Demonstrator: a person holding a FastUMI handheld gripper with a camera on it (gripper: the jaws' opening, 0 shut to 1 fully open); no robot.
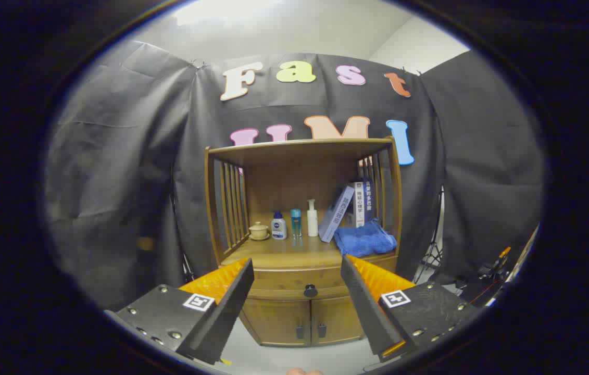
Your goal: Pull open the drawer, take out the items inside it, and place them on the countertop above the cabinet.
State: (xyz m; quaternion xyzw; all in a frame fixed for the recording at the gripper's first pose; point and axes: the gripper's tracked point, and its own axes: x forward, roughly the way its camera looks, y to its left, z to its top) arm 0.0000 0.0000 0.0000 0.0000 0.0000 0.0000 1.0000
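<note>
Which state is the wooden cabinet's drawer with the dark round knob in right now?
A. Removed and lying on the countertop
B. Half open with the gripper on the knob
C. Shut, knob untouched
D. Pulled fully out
C: the drawer sits flush with the wooden cabinet, and its dark round knob lies beyond the open gripper, between its spread fingers, nothing touching it.

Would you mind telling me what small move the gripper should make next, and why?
Probably straight ahead toward the drawer knob: the drawer looks closed, and the open gripper frames the knob between its fingers, apparently some way short of it.
</note>
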